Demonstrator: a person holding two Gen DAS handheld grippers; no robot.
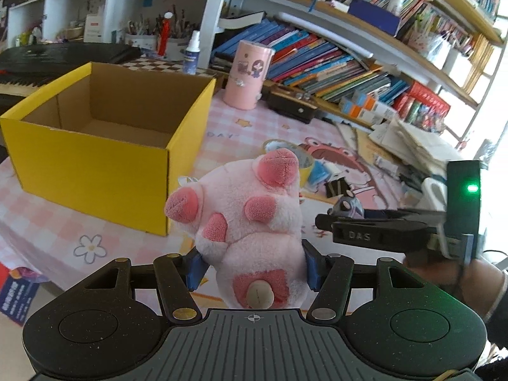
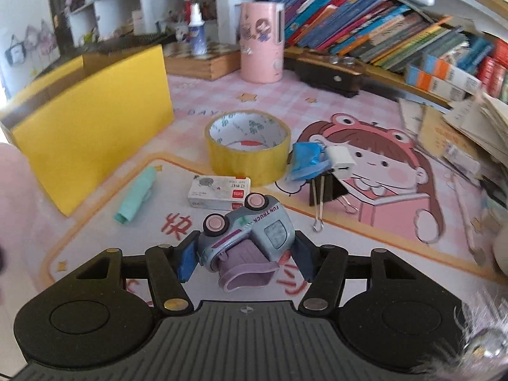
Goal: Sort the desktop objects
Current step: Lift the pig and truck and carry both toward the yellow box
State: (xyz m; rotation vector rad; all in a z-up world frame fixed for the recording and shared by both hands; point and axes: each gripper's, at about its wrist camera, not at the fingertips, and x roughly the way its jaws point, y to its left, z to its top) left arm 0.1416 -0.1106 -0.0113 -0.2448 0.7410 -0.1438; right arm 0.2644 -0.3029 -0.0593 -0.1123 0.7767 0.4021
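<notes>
Pink cartoon desk mat (image 2: 365,120), crammed bookshelves (image 1: 349,47)

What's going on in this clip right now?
A person is sorting desk clutter with two handheld grippers. The left gripper is clamped on a pink plush toy, held up beside the open yellow box. The right gripper grips a toy truck. A tape roll, eraser box and binder clip lie on the mat.

fuzzy cloth plush pig (image 1: 250,219) — glossy plastic toy truck (image 2: 250,225), matt cardboard box (image 1: 95,146).
</notes>
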